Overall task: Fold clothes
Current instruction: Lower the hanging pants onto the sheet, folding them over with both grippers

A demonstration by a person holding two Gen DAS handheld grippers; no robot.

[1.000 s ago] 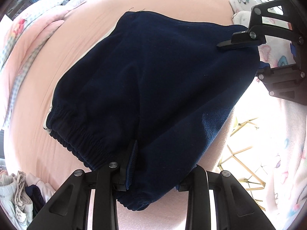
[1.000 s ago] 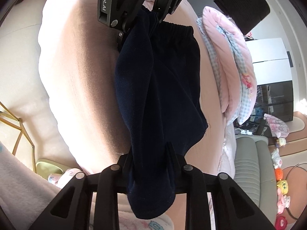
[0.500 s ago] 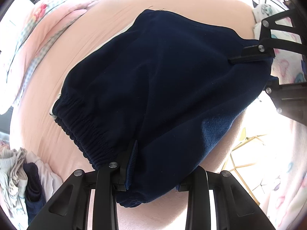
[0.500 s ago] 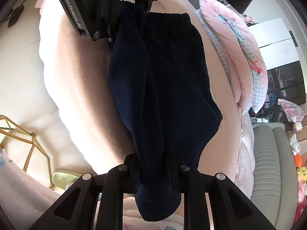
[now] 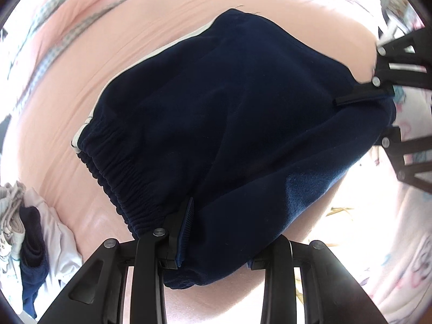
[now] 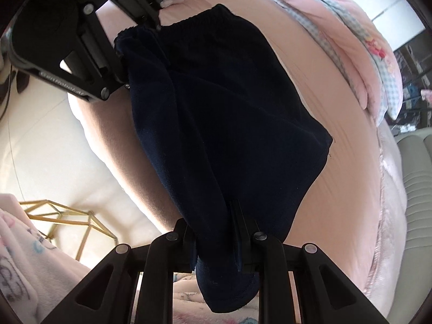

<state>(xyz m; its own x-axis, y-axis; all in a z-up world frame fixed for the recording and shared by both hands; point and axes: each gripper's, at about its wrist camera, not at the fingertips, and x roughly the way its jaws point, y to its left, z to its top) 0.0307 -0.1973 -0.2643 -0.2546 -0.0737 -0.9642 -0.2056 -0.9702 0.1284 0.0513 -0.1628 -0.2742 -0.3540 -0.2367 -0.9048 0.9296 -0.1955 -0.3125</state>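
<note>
1. The navy shorts (image 5: pixel 229 124) fill the centre of the left wrist frame, soft fleece-like cloth doubled over itself.
2. Their gathered elastic waistband (image 5: pixel 118 172) sits lower left, a white stripe (image 5: pixel 140 67) along the upper-left edge.
3. The far edge lies on pink bedding.

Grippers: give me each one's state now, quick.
Left gripper: closed on the navy shorts, at the waistband end.
Right gripper: closed on the shorts, at the opposite end.
</note>
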